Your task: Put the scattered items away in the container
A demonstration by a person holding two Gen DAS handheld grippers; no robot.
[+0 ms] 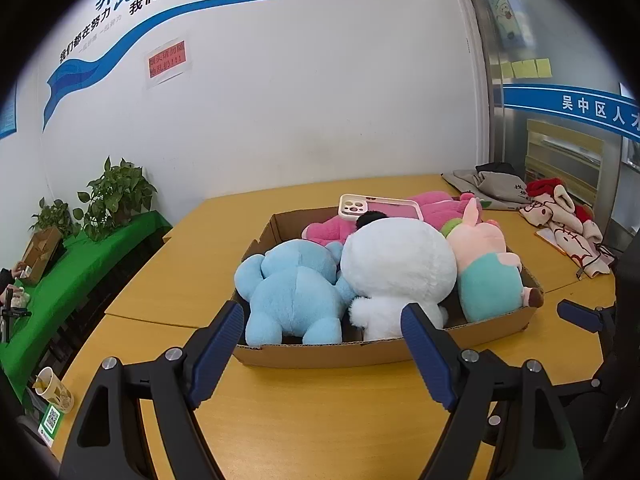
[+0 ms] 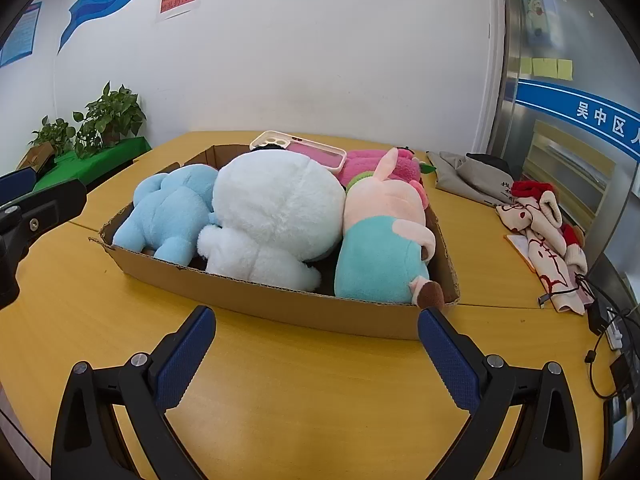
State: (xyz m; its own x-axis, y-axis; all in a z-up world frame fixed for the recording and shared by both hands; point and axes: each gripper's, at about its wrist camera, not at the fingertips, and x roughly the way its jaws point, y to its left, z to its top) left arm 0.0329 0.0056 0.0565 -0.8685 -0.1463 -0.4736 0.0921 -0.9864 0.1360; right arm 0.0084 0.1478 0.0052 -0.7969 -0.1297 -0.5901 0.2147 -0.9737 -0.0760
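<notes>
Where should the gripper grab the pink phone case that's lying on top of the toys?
Probably the pink phone case is best taken by its cream camera end, coming from above. It lies flat on the pink plush in the cardboard box, and that thin rim sticks out free past the round white plush.

My inventory: corrugated cardboard tray [image 2: 280, 304], matt brown; blue plush [image 2: 168, 208], white plush [image 2: 276, 208], fluffy cloth; phone case [image 2: 304, 152], glossy plastic; table [image 2: 300, 400], smooth yellow wood-look; my finger pads [image 2: 182, 356], textured blue.
</notes>
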